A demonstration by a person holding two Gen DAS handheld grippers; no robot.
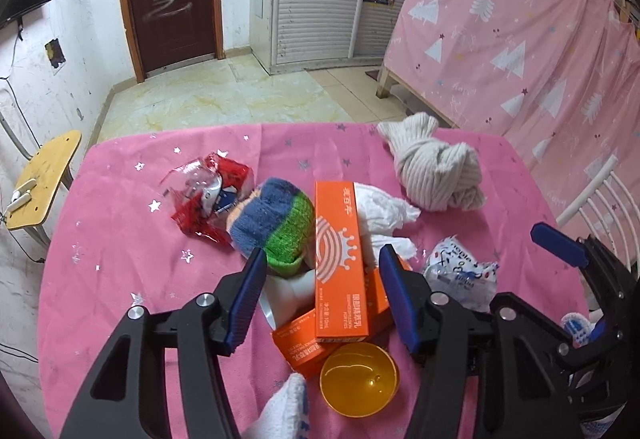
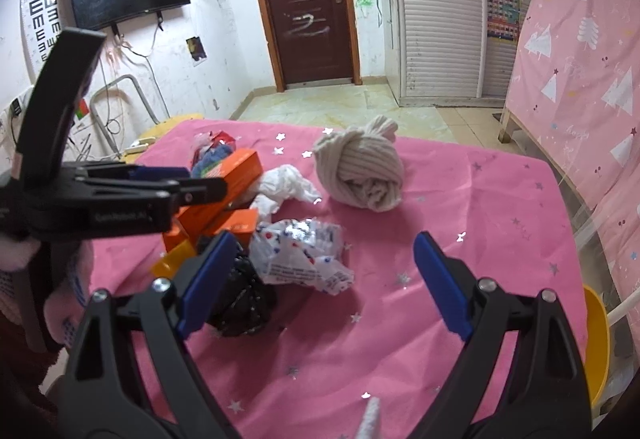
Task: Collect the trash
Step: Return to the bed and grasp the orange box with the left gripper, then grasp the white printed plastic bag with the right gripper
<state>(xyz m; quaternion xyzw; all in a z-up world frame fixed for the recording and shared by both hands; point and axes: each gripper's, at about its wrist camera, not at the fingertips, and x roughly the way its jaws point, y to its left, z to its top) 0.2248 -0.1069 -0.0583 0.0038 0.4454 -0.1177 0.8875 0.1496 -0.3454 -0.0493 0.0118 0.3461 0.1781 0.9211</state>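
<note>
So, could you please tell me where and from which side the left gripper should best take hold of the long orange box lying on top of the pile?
Grip the long orange box across its narrow width, near the middle of its length, coming down from above. It lies flat atop another orange box, long sides exposed, and the open left gripper already straddles it.

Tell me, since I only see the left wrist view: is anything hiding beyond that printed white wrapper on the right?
Observer: Yes. The right wrist view shows a crumpled black plastic bag lying against the printed wrapper, on its near side.
Operator: Is the other gripper holding anything?
Observer: No. The right gripper is wide open above the pink tablecloth, with nothing held between its fingers.
</note>
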